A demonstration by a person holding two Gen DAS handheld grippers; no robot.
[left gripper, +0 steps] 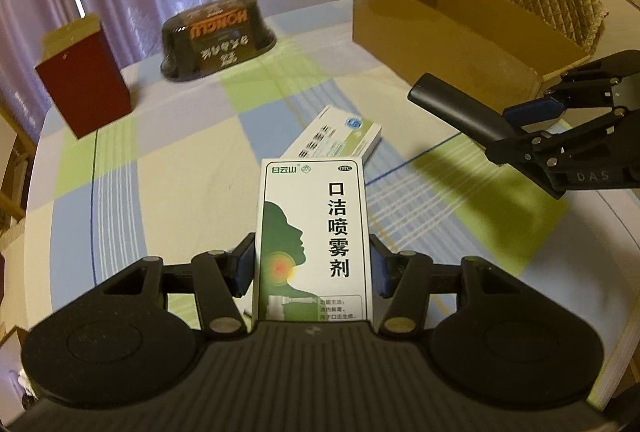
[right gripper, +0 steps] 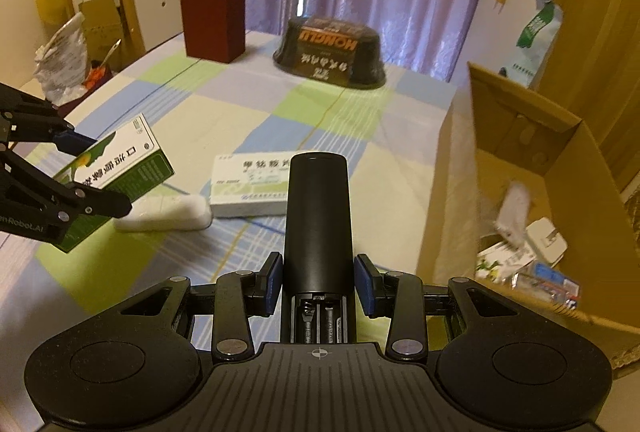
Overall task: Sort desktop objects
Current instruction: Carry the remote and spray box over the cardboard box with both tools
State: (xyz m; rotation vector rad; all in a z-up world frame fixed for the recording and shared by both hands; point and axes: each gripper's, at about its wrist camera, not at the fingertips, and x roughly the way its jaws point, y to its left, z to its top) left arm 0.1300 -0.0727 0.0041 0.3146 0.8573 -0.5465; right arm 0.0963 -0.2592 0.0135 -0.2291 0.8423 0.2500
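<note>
My left gripper [left gripper: 313, 268] is shut on a white and green spray medicine box [left gripper: 312, 232], held upright above the checked tablecloth. In the right wrist view the same box [right gripper: 120, 168] sits tilted between the left gripper's fingers [right gripper: 96, 174]. My right gripper [right gripper: 319, 282] is shut on a black remote control [right gripper: 318, 216] whose battery compartment is uncovered. From the left wrist the remote [left gripper: 456, 108] sticks out of the right gripper [left gripper: 516, 130], close to the open cardboard box [left gripper: 440, 32]. A flat white medicine box [left gripper: 336, 136] [right gripper: 248, 188] lies on the table between both grippers.
The cardboard box [right gripper: 452, 192] at the right holds several small packs. A white soft pack [right gripper: 168, 216] lies by the flat box. A dark red box [right gripper: 212, 24] and a dark oval snack container [right gripper: 332, 52] stand at the far side. Chairs and bags stand beyond the table's left edge.
</note>
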